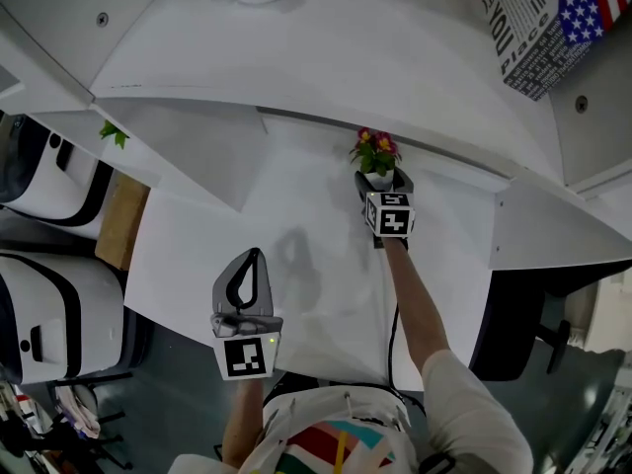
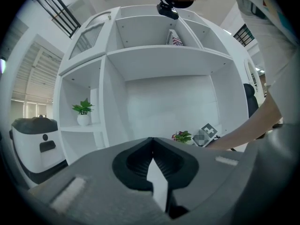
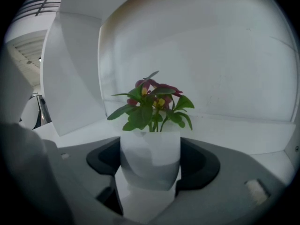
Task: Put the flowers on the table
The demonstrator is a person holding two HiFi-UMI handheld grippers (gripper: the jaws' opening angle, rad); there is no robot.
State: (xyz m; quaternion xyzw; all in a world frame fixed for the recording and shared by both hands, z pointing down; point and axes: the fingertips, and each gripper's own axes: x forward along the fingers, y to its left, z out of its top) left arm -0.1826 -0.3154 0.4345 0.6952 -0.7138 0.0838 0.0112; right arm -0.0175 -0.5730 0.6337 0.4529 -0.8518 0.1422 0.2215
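Note:
The flowers are a small plant with pink and yellow blooms (image 1: 375, 151) in a white pot (image 3: 150, 161). It is at the back of the white table (image 1: 296, 225), close under the shelf edge. My right gripper (image 1: 380, 180) reaches forward on an outstretched arm, and its jaws press on both sides of the pot (image 1: 378, 179). The pot fills the gap between the jaws in the right gripper view, with the leaves (image 3: 150, 109) upright above them. My left gripper (image 1: 253, 257) hovers over the table's near part, jaws together and empty. The left gripper view shows the flowers (image 2: 182, 136) far off to the right.
A white shelf unit (image 2: 154, 55) stands behind the table. A small green plant (image 2: 83, 109) sits on a left-hand shelf. A flag-patterned bag (image 1: 553, 23) lies at upper right. White seats (image 1: 49, 314) stand to the left and a black chair (image 1: 513, 334) to the right.

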